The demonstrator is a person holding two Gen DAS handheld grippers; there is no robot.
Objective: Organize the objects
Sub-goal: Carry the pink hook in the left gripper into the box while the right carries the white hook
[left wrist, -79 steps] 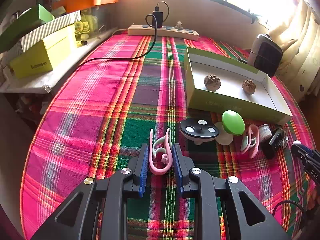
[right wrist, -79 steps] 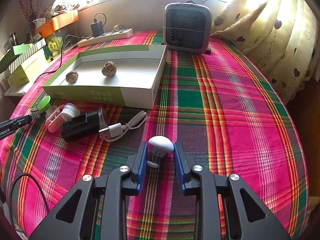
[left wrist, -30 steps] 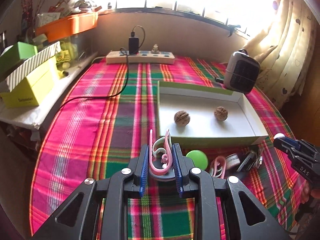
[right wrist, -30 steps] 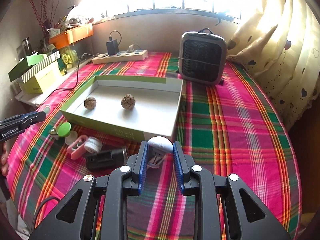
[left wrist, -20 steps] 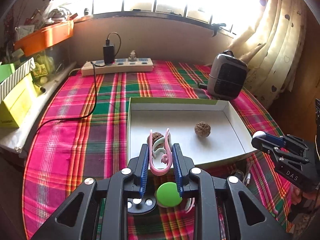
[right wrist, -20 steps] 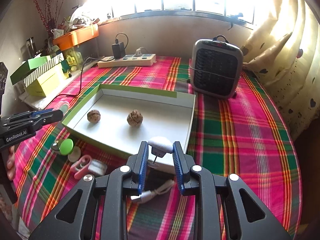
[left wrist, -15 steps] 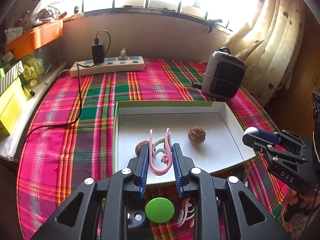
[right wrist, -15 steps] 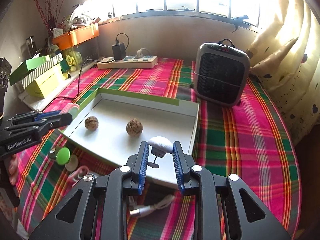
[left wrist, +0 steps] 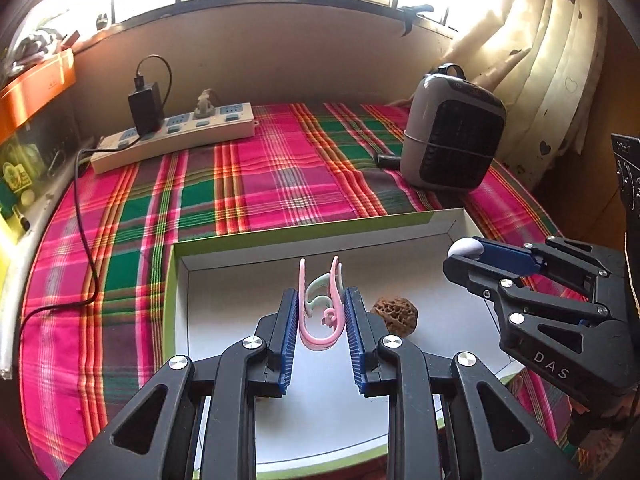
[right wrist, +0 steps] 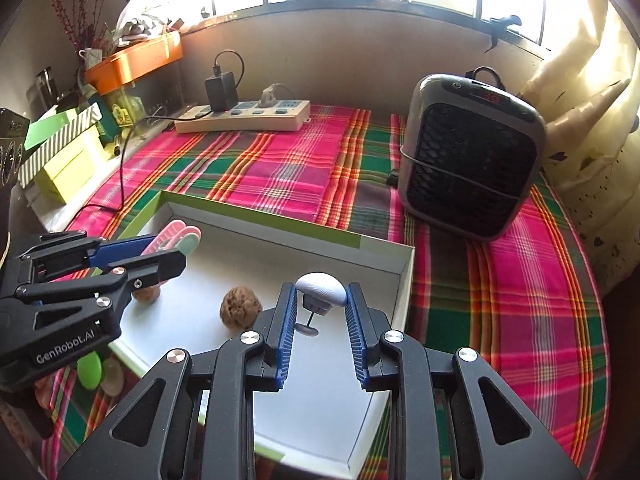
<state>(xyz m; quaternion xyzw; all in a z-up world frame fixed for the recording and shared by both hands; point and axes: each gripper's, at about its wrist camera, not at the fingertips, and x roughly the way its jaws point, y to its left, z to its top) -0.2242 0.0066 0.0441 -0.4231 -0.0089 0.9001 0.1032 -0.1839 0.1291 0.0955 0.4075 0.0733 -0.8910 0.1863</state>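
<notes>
Fingers (left wrist: pixel 294 320) of left gripper (left wrist: pixel 320 322) clamp pink clip (left wrist: pixel 320 312), long axis upright; right gripper (right wrist: pixel 320 320) pinches white knob (right wrist: pixel 321 285). Both hover over white tray (left wrist: pixel 400 240), lower centre; drop straight below.

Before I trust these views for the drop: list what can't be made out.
- Second walnut: right wrist view, mostly behind the left gripper; unseen in the left view.
- Box near edge: hidden under both grippers' bodies.
- Green disc: half covered by the left gripper.
</notes>
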